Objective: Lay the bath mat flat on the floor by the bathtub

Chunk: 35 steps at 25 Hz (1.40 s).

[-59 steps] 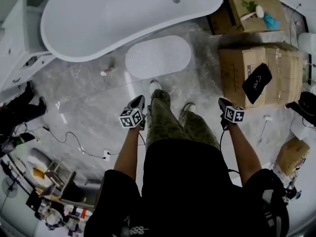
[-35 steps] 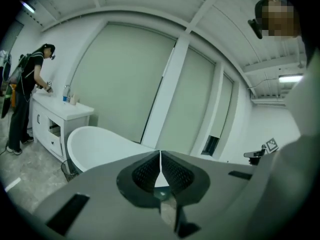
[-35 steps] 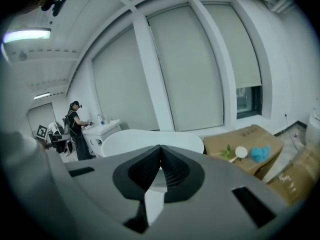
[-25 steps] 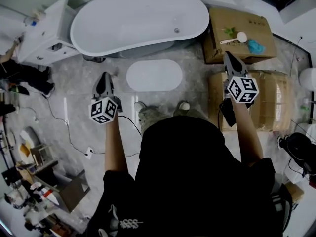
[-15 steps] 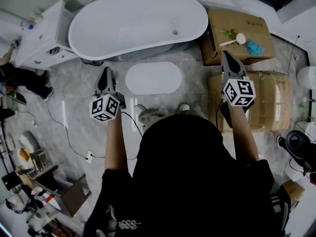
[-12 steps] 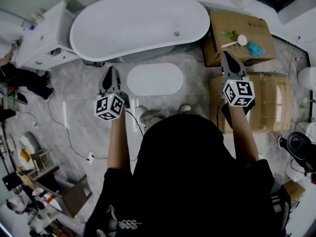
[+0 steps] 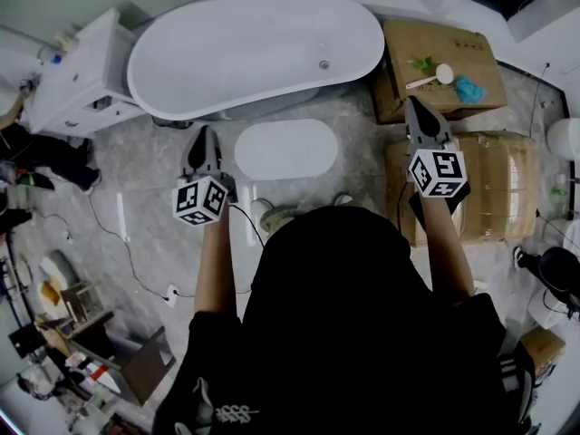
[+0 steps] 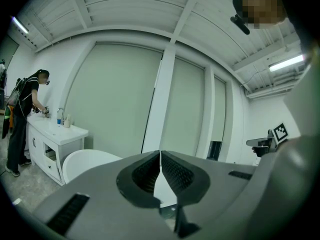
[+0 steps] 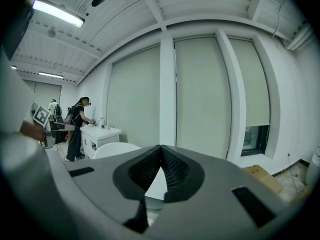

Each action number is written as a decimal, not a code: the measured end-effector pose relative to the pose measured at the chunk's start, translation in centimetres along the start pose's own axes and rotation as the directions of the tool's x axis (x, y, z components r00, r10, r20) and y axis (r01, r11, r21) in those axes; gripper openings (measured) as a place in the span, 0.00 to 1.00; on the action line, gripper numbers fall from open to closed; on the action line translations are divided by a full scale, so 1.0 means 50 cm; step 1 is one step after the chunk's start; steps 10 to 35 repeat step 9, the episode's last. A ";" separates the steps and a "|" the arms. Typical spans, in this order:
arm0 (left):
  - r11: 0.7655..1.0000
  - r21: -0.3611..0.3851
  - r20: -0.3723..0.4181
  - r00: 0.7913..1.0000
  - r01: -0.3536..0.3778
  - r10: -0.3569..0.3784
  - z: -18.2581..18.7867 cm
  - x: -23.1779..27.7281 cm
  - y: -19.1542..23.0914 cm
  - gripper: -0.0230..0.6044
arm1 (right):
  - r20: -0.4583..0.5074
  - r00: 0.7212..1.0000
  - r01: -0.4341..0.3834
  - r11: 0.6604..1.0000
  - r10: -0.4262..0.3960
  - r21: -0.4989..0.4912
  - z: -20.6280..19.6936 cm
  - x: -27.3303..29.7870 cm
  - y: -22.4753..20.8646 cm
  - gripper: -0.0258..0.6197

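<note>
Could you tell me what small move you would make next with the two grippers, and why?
Probably just lower both and stand back. The bath mat already lies flat on the floor beside the bathtub, with no fold that shows. The left gripper and right gripper are shut and empty, apart from the mat, so nothing seems left to place.

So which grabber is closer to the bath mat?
Left. The left gripper hangs just beside the left end of the bath mat; the right gripper is farther off on the other side, over the cardboard boxes.
</note>
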<state>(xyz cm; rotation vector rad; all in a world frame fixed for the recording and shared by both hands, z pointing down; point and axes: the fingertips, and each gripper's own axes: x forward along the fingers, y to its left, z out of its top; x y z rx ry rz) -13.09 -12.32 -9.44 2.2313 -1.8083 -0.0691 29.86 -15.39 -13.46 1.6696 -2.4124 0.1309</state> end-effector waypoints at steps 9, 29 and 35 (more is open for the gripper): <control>0.999 -0.009 -0.035 0.999 0.033 -0.033 -0.025 0.032 -0.042 0.08 | 0.008 1.000 -0.023 1.000 0.023 0.000 -0.012 -0.021 -0.011 0.08; 0.999 -0.009 -0.035 0.999 0.033 -0.033 -0.025 0.032 -0.042 0.08 | 0.008 1.000 -0.023 1.000 0.023 0.000 -0.012 -0.021 -0.011 0.08; 0.999 -0.009 -0.035 0.999 0.033 -0.033 -0.025 0.032 -0.042 0.08 | 0.008 1.000 -0.023 1.000 0.023 0.000 -0.012 -0.021 -0.011 0.08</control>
